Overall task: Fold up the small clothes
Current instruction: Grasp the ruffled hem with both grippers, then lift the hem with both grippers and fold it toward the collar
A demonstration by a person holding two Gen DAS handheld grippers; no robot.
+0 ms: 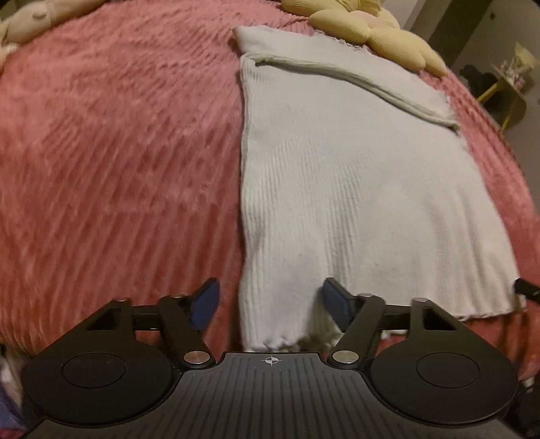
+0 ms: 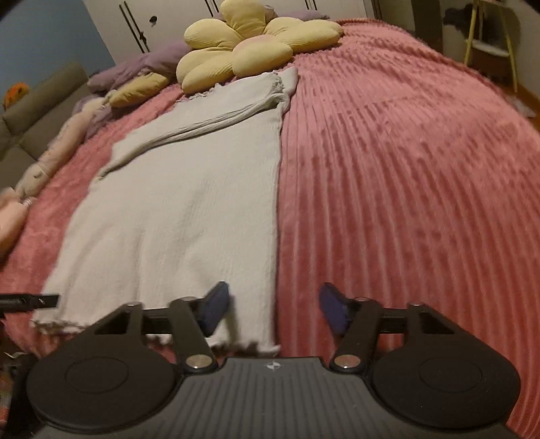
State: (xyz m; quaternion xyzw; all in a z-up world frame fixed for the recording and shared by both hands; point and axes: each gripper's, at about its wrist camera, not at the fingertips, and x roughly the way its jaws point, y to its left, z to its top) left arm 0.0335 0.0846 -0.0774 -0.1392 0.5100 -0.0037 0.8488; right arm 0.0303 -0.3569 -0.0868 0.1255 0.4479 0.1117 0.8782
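In the left wrist view, a pale ribbed knit garment [image 1: 354, 189] is seen spread flat on a pink ribbed bedspread [image 1: 118, 152]. It runs lengthwise away from the camera, and a sleeve [image 1: 357, 81] is laid slantwise across its far part. The near hem lies at the left gripper [image 1: 270, 305], whose jaws are spread wide with nothing clamped between them. The left blue pad [image 1: 204, 305] is set over bare bedspread, while the right blue pad [image 1: 337, 307] is set over the garment's near hem. Whether that pad touches the cloth cannot be told. A yellow flower-shaped cushion [image 1: 378, 30] is seen at the garment's far end, touching or just overlapping it. A small yellow-framed stand [image 1: 509, 91] is visible past the bed's far right edge; what it holds is too blurred to be made out.

In the right wrist view, the same garment [image 2: 189, 202] is seen to the left of centre on the bedspread [image 2: 405, 169]. The right gripper [image 2: 273, 312] is likewise held open and empty. Its left pad [image 2: 214, 310] is placed over the garment's near right corner, and its right pad [image 2: 334, 312] over bare bedspread. The flower cushion [image 2: 246, 44] is seen beyond the far hem, with purple bedding [image 2: 135, 69] behind it.
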